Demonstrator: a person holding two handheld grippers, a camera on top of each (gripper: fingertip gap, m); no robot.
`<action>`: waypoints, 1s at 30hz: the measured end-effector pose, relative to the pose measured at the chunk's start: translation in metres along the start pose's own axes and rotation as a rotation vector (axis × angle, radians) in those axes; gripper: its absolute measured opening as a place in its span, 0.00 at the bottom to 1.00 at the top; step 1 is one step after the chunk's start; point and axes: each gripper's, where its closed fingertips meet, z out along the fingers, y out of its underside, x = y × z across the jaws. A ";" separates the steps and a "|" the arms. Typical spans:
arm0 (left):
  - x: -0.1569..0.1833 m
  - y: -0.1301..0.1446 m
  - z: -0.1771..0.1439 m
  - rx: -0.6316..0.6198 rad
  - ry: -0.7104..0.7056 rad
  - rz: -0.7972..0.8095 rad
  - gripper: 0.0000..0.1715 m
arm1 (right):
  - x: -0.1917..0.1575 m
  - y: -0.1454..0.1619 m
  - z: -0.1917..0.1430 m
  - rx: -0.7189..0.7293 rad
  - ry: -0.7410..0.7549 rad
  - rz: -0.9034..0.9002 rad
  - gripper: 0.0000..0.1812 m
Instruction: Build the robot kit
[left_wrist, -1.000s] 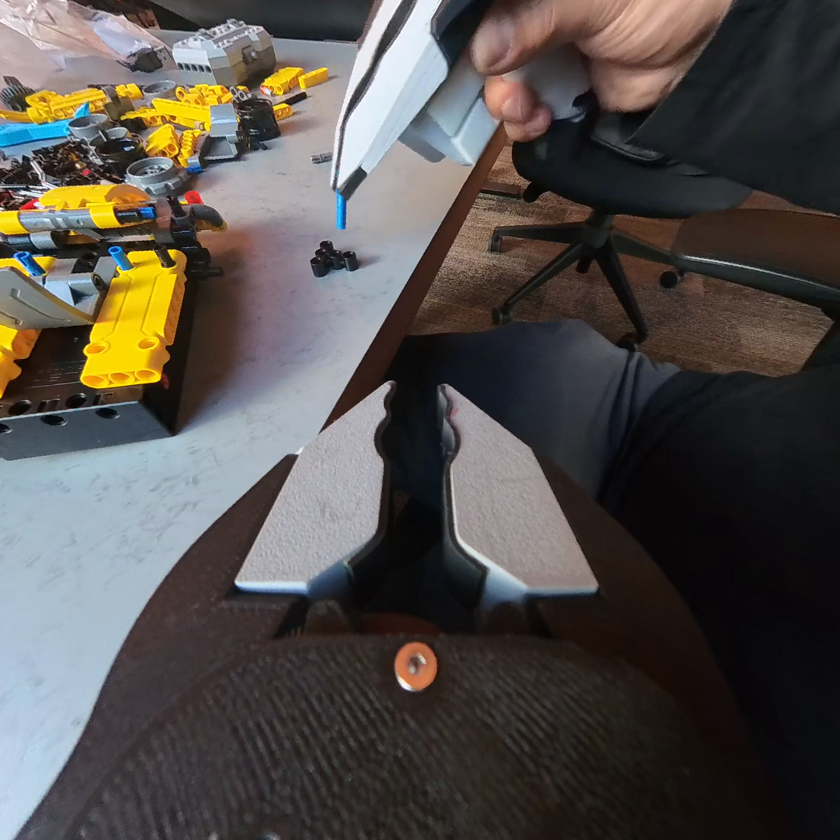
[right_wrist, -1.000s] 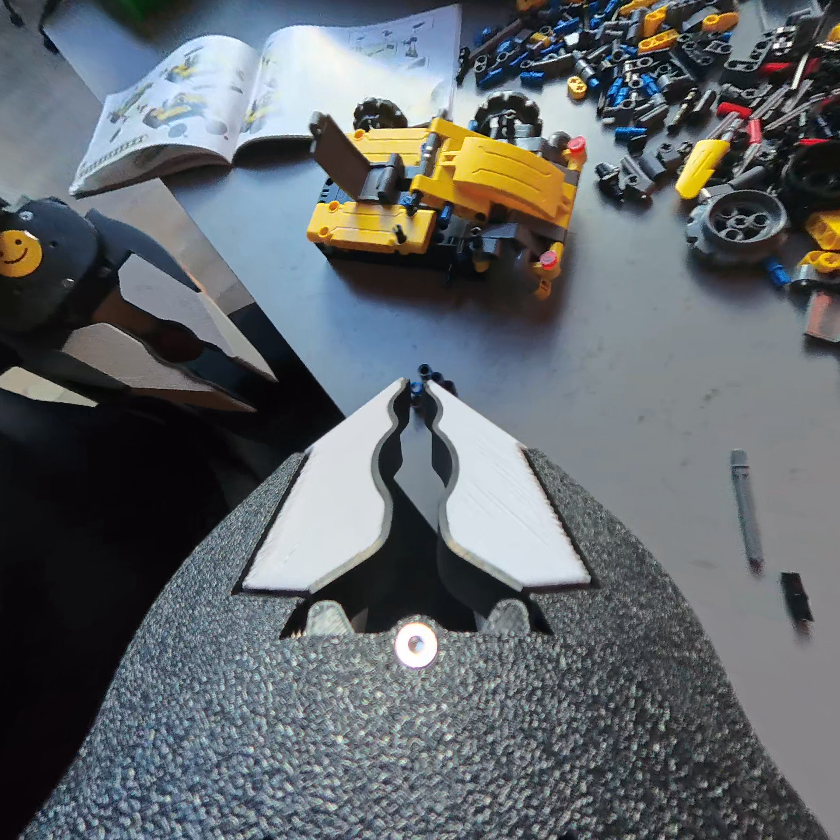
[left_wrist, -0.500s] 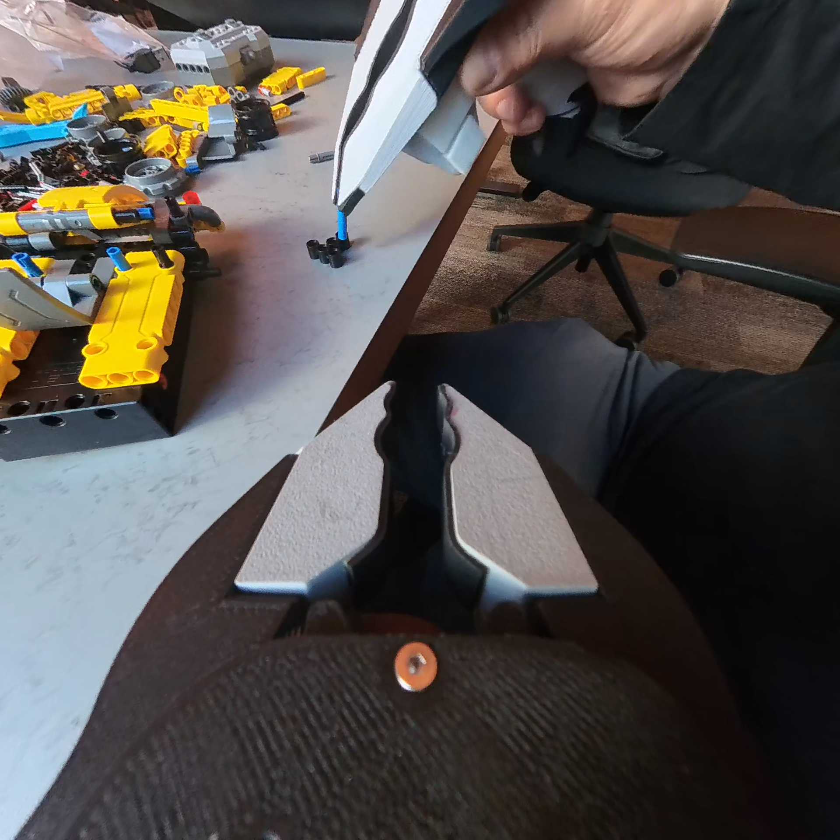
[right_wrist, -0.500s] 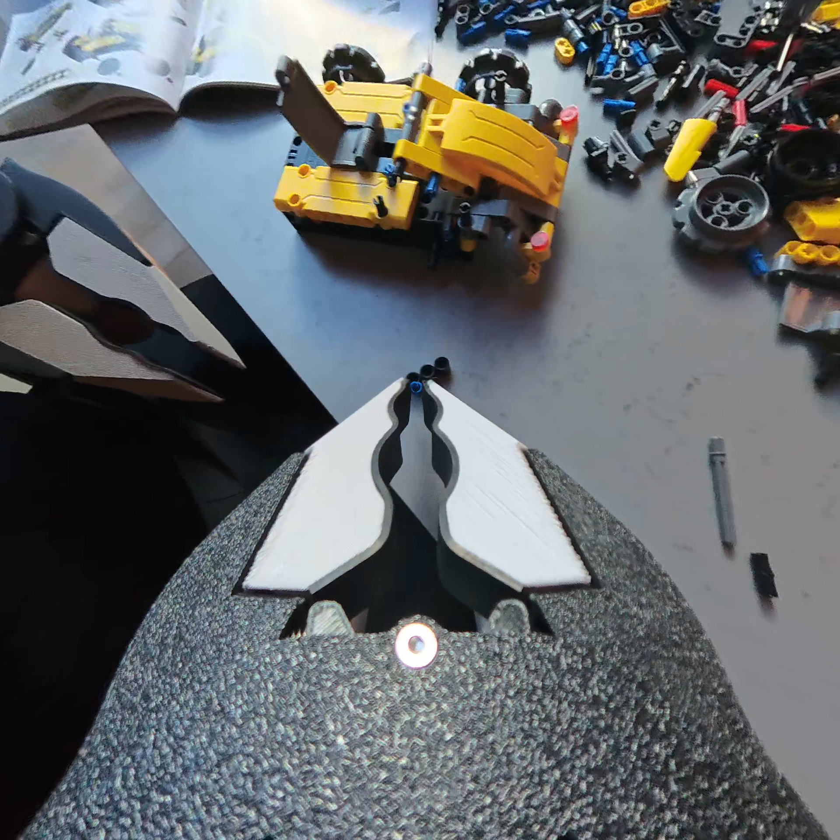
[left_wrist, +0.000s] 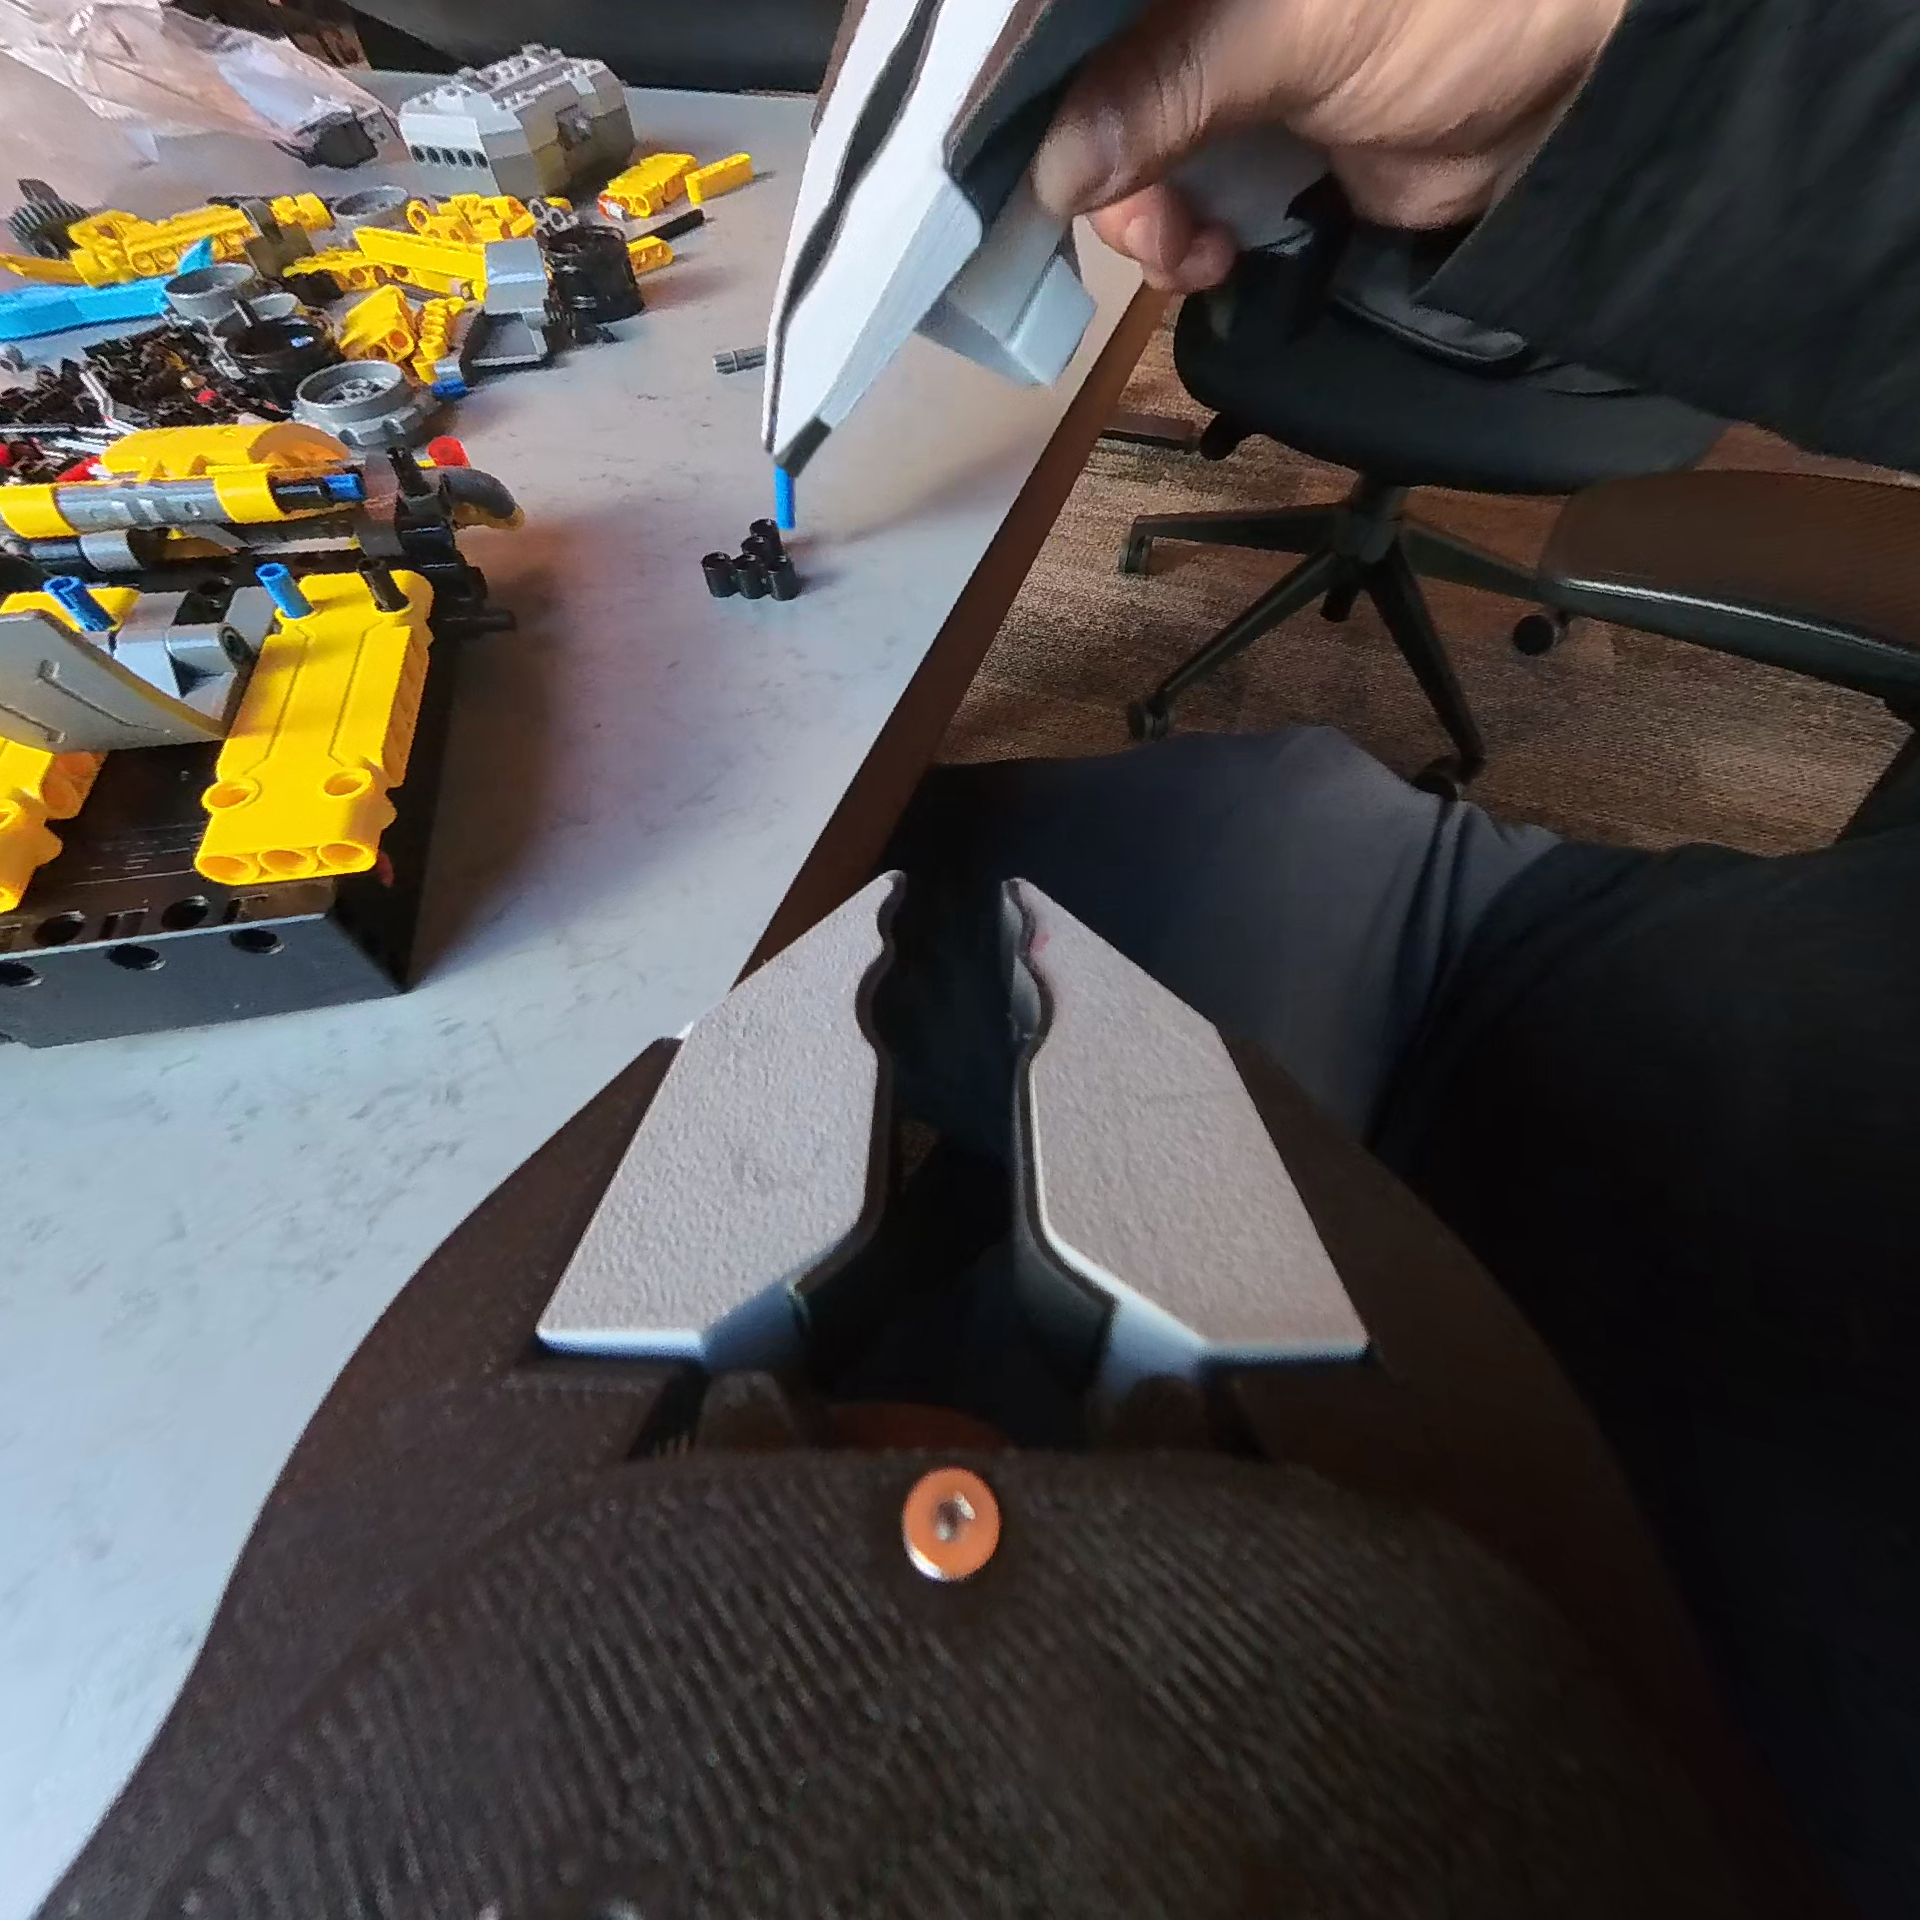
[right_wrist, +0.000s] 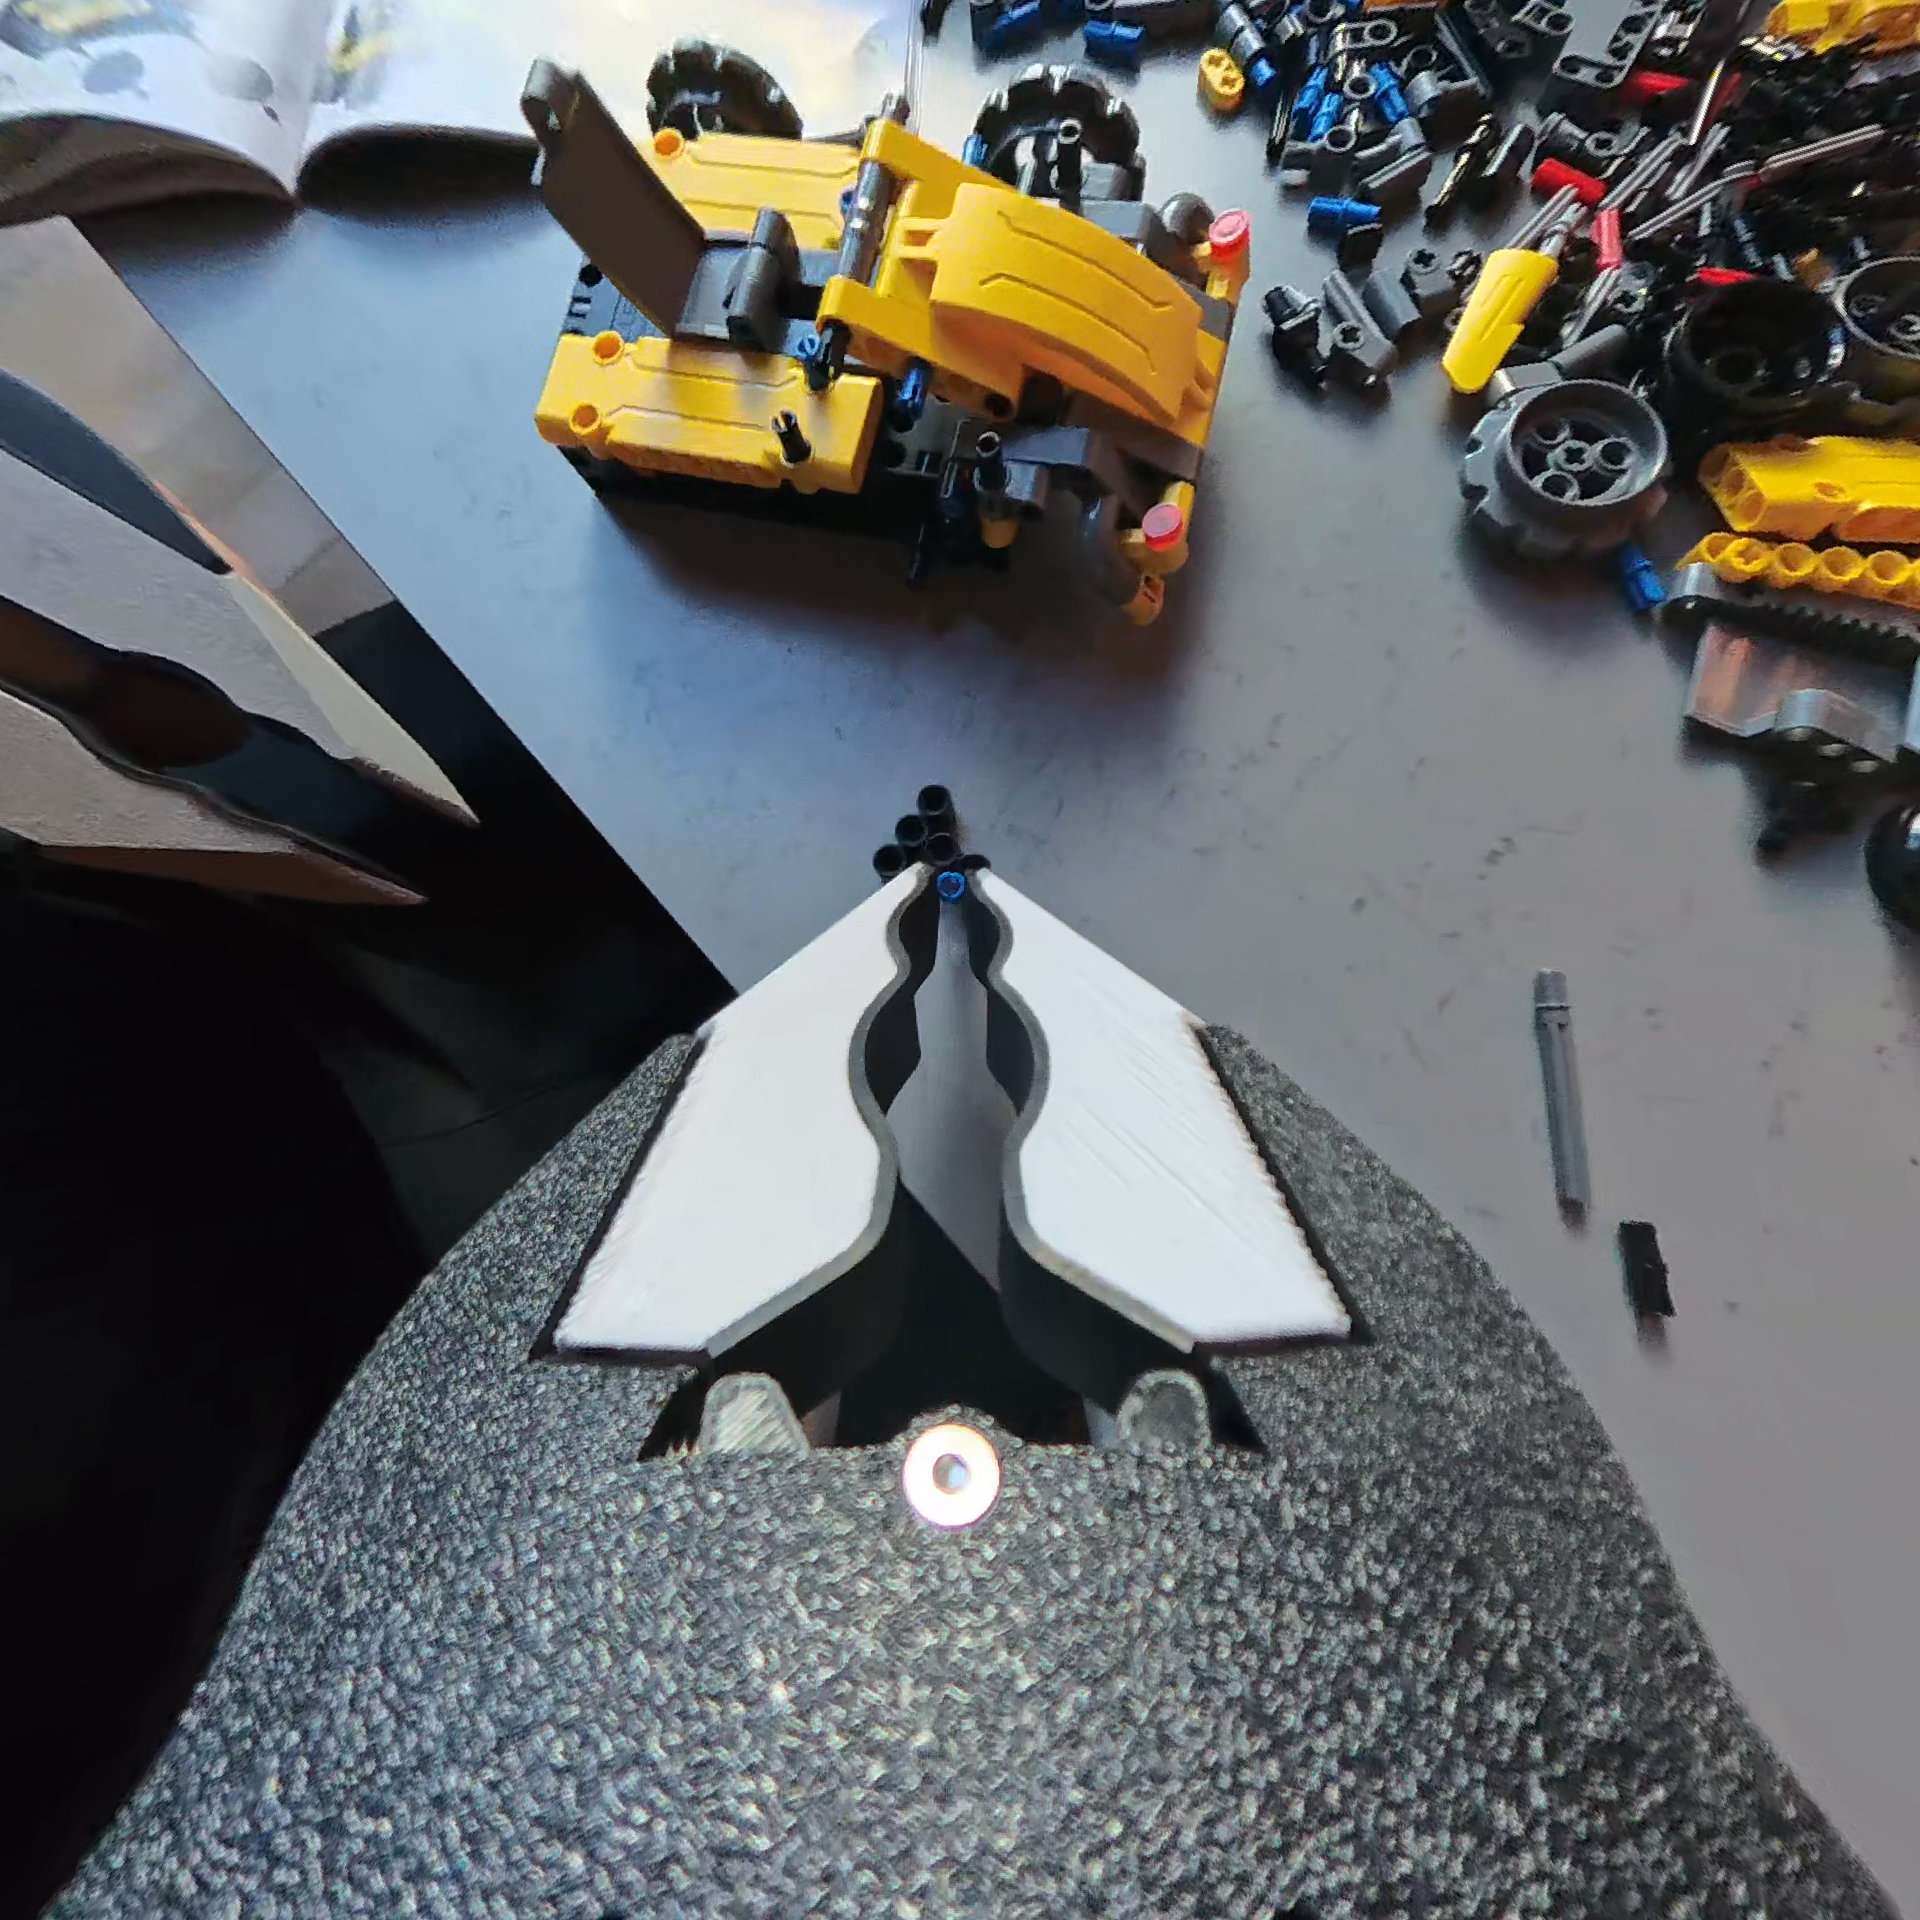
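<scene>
My right gripper (right_wrist: 948, 883) is shut on a short blue pin (right_wrist: 948, 884) and holds it upright, tip down. It also shows in the left wrist view (left_wrist: 795, 457), held by a hand, with the pin (left_wrist: 784, 497) hanging below its tips. The pin's lower end is right at the far edge of a small black connector piece (left_wrist: 750, 566) lying on the grey table (left_wrist: 623, 831) near its edge; contact cannot be told. The piece (right_wrist: 920, 836) sits just beyond my right fingertips. My left gripper (left_wrist: 954, 883) is open and empty, over the table edge and the person's lap.
A half-built yellow and black vehicle model (right_wrist: 883, 343) stands beyond the black piece. A pile of loose parts (right_wrist: 1662, 208) and a grey wheel (right_wrist: 1564, 468) lie to the right. A grey axle (right_wrist: 1558, 1091) lies nearer right. An open booklet (right_wrist: 156, 94) lies far left. An office chair (left_wrist: 1382, 499) stands off the table. The left gripper's tips are roughly 12 centimetres from the right gripper's. Between my right fingertips and the grey axle (right_wrist: 1558, 1091) there is roughly 12 centimetres.
My right gripper has come down and forward with the blue pin, from well above the black piece to right at it. The left gripper has not moved.
</scene>
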 end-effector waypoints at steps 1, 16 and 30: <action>0.000 0.000 0.000 0.001 0.000 0.000 0.08 | -0.001 -0.001 -0.001 0.003 -0.011 0.007 0.02; -0.002 0.000 0.001 0.000 -0.003 -0.006 0.08 | 0.002 -0.015 -0.015 0.129 -0.073 0.048 0.02; -0.017 -0.040 -0.007 0.155 -0.080 -0.012 0.30 | 0.002 -0.020 -0.017 0.180 -0.175 0.077 0.02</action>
